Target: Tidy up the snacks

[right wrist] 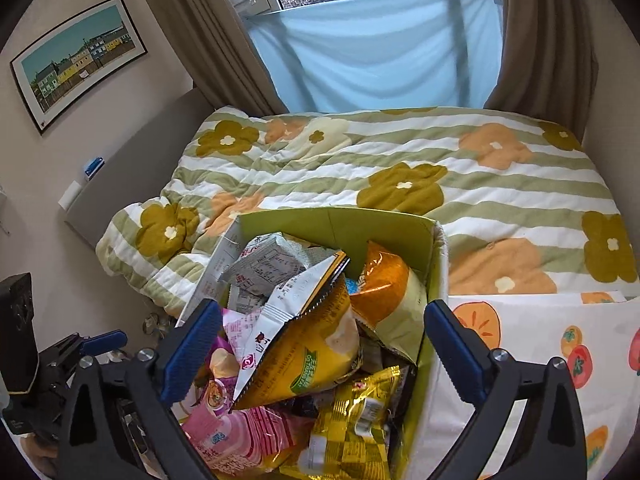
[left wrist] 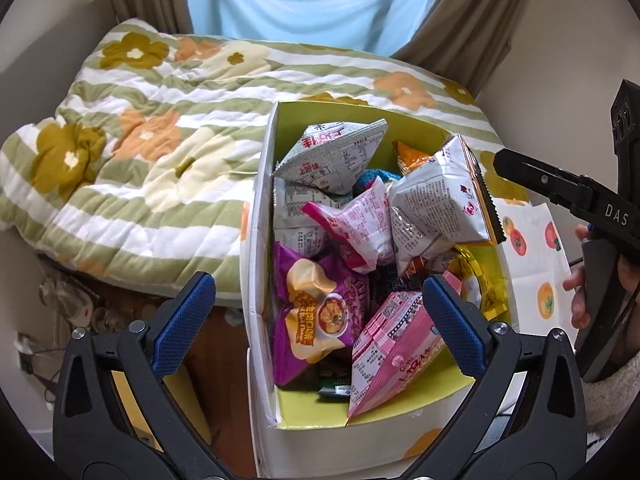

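The box stands at the near edge of the bed, touching the quilt on its far and left sides. It is white outside and green-yellow inside, and it is full of snack bags that lie in a loose heap.

In the left wrist view, a grey bag leans at the far left of the box. A silver bag with a toothed edge stands tilted at the right, and a small pink-white bag lies between them. Nearer, a purple bag rests against the left wall, and a pink bag leans on the near wall. A yellow bag lies by the right wall.

In the right wrist view, an orange bag stands at the far right of the box, just beside the silver bag.

The left gripper hangs over the near part of the box, its jaws spread wide and holding nothing. The right gripper is also above the box, its jaws spread and empty. In the left view the right gripper appears at the right edge, apart from the box.

A cloth with an orange fruit print lies just right of the box.
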Motion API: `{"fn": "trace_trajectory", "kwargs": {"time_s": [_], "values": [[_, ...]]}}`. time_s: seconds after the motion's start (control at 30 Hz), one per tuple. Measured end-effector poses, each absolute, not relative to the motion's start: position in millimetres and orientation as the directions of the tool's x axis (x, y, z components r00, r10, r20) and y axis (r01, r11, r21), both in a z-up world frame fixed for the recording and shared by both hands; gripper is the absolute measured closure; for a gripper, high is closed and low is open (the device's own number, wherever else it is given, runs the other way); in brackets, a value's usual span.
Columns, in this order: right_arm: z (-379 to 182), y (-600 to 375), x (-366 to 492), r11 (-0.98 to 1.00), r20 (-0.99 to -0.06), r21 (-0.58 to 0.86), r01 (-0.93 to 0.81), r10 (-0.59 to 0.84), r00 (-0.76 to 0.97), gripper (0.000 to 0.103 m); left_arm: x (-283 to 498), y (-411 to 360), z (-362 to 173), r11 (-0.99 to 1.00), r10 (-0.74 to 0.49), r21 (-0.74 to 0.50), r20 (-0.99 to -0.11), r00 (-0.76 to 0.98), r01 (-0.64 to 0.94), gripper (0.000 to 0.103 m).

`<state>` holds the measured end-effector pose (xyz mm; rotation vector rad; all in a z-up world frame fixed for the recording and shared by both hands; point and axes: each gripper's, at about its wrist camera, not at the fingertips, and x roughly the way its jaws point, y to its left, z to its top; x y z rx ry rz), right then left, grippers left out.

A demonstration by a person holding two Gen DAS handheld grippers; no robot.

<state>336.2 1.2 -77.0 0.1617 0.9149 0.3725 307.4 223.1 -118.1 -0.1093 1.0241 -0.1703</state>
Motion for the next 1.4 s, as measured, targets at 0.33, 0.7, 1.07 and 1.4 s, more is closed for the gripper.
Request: {"fn": "trace_trajectory", "kwargs": {"time_s": [0.33,0.7,1.07,1.4], "values": [[-63.6,-8.6,300.5,0.945,-0.747,0.255,-0.205,0.327,0.579,0.002,290.9,213.9,-98.7,0.983,-0.178,-0.126,-0.812,0.555,0.132,0.001],[1.1,-46.8,218.3,0.948,-0.660,0.246,-0.204,0.317,0.681,0.002,210.7,171.7,-32.4,0.991,-0.134,-0.080,-0.725,0.676,0.111,0.000],[38.7,-97.0,100.2,0.983,-0.578,0.106,-0.151,0.185,0.795,0.001,101.8,112.8,-6.2,0.995,-0.100,-0.058,-0.617,0.781,0.081,0.000],[15.8,-124.4,39.5,0.999,-0.591,0.053,0.011,0.022,0.806,0.001,31.4,82.1,-0.5,0.998,-0.057,-0.005,-0.536,0.842,0.065,0.000]]}}
